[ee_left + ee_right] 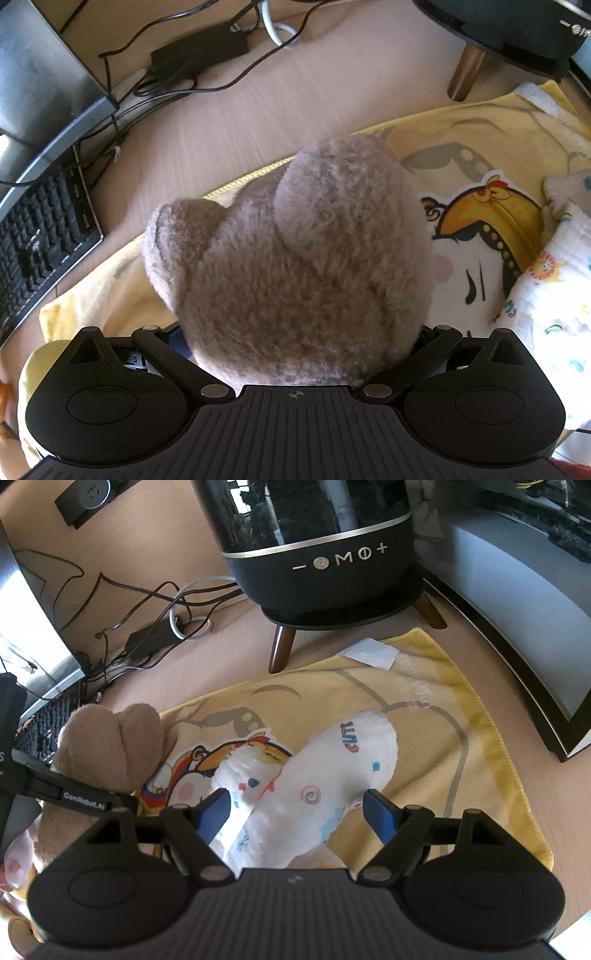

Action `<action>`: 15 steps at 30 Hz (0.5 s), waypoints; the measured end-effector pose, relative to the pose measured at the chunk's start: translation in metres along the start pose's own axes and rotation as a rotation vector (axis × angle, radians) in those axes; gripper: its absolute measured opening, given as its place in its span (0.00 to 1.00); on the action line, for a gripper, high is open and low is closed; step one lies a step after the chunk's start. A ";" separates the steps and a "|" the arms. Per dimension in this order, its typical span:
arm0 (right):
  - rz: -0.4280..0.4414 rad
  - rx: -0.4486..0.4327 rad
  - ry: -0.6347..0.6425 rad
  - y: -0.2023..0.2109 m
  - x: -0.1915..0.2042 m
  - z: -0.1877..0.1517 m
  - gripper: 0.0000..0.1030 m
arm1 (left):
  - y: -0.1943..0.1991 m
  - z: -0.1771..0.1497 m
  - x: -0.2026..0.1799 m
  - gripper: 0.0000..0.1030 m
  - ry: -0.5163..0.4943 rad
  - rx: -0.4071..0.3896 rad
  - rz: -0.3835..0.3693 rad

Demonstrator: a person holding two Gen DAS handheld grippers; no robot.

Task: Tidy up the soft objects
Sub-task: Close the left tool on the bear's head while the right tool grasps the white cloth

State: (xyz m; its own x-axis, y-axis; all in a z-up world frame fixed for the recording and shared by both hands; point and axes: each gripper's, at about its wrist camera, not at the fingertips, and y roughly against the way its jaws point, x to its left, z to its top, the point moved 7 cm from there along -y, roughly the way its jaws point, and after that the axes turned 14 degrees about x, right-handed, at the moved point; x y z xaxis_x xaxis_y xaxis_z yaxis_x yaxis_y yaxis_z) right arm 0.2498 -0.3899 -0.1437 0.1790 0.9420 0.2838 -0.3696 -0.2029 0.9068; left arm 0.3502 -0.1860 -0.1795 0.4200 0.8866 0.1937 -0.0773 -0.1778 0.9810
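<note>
**Ana:** Progress looks partial to me. Take the yellow towel (436, 746) as the landmark: both soft things are on or over it, none clearly put away.

**Ben:** Where is the brown plush toy (295, 258)?

**Ana:** Over the towel's near-left part, filling the left gripper (295, 354). Plush bulges between the jaws and hides the pads in its own view. From the right wrist camera one of its fingers (74, 794) lies across the toy's body, so I judge it clenched on the toy.

**Ben:** And the white printed cloth roll (321, 775)?

**Ana:** Lying across the middle of the towel, over the cartoon print. The right gripper (299, 808) straddles its near end with jaws spread. The left blue pad (214, 812) sits right against the cloth or just beside it, I cannot tell which. The right pad stands apart from it. So it is released, not gripping.

**Ben:** What is left, then?

**Ana:** By my reading, nearly everything. No basket or box shows near the towel, only a black appliance (317, 554) beyond its far edge and a keyboard (40, 236) off its left side. The toy needs a resting place and the roll needs picking up or straightening.
</note>
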 end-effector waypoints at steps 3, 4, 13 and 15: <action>-0.001 0.006 0.009 -0.001 0.001 0.000 0.79 | 0.005 -0.006 0.004 0.97 0.003 -0.042 -0.004; -0.003 0.004 0.012 0.000 0.001 0.000 0.79 | 0.008 -0.008 0.004 0.97 0.007 -0.058 -0.006; -0.014 -0.051 0.048 0.022 0.007 0.007 0.79 | 0.044 -0.030 0.019 0.91 0.050 -0.265 -0.084; -0.027 -0.058 0.055 0.026 0.008 0.008 0.79 | 0.058 -0.037 0.023 0.91 0.084 -0.337 -0.116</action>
State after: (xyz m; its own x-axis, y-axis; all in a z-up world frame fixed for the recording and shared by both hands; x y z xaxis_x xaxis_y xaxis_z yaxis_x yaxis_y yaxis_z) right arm 0.2492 -0.3898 -0.1151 0.1395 0.9607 0.2401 -0.4174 -0.1628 0.8940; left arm 0.3222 -0.1604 -0.1174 0.3685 0.9272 0.0675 -0.3334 0.0640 0.9406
